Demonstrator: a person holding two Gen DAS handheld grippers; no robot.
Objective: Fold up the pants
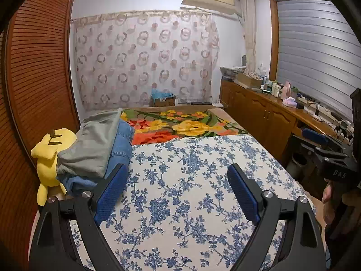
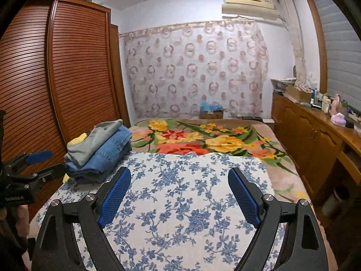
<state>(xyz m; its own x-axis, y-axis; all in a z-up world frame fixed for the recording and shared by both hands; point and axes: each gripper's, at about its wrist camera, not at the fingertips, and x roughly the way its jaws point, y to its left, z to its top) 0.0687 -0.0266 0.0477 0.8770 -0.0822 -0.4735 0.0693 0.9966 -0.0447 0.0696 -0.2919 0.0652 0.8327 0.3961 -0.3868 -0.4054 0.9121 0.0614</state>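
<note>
Left wrist view alone shows a yellow plush toy [image 1: 48, 155] beside the folded pants [image 1: 99, 149] stacked on the bed [image 1: 191, 180]. The left gripper [image 1: 178, 176] and right gripper [image 2: 179, 178] are held wide open, empty, above the bedsheet.

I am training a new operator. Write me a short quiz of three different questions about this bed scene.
1. True or false: the left tool holds the pants.
2. Which garment tops the pile? A) grey pants B) blue jeans
3. Fill in: the yellow plush toy lies between the pile and the ____.

Key: 1 false, both it and the right tool are open and empty; 2 A; 3 wardrobe.
</note>
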